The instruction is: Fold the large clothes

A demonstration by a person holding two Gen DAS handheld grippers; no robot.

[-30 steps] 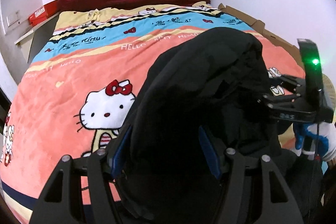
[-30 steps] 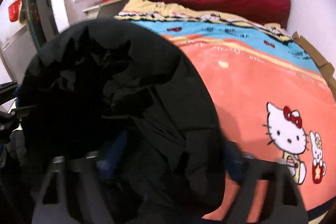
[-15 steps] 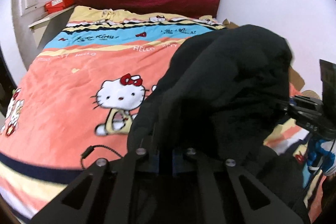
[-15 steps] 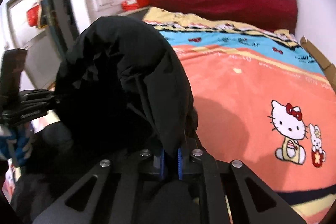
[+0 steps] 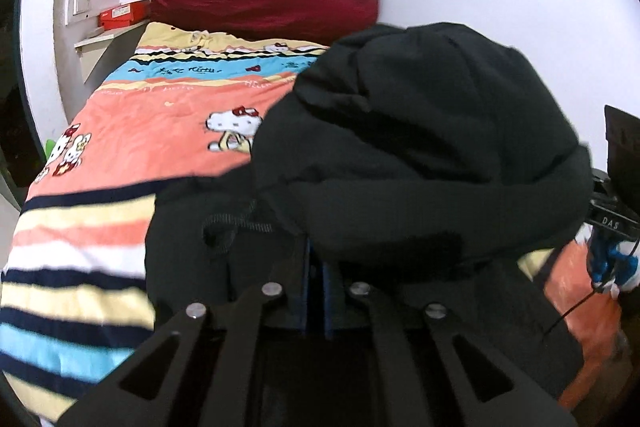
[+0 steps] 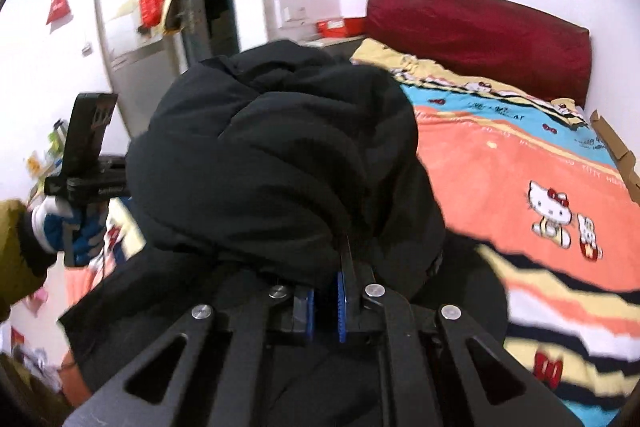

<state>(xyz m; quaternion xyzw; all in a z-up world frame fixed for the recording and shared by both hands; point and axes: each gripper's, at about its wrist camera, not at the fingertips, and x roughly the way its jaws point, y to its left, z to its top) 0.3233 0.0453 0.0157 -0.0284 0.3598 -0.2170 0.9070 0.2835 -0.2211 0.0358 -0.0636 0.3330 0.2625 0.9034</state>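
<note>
Two tools pinch one big black coat (image 5: 420, 147) from opposite sides, and it hangs bunched between them. Largest of all is the bed (image 5: 160, 131), spread ahead of both tools under a striped cartoon-cat blanket (image 6: 520, 163), with a dark red headboard (image 5: 264, 3) at its far end. The coat rises as a puffy heap directly in front of each tool, blocking much of the bed; its lower folds drape down over the blanket's near stripes. A thin black drawstring loop (image 5: 224, 231) dangles from it just ahead and left of the left tool (image 5: 316, 291). That tool's blue pads (image 5: 306, 283) are pressed together on a fold of the coat. The right tool (image 6: 326, 301) likewise has its pads (image 6: 341, 303) squeezed nearly shut on the fabric. From the right wrist, the left tool's body shows off to the left beyond the coat, held by a gloved hand (image 6: 60, 223). A red box (image 5: 124, 13) sits on a ledge far ahead, left of the headboard.
</note>
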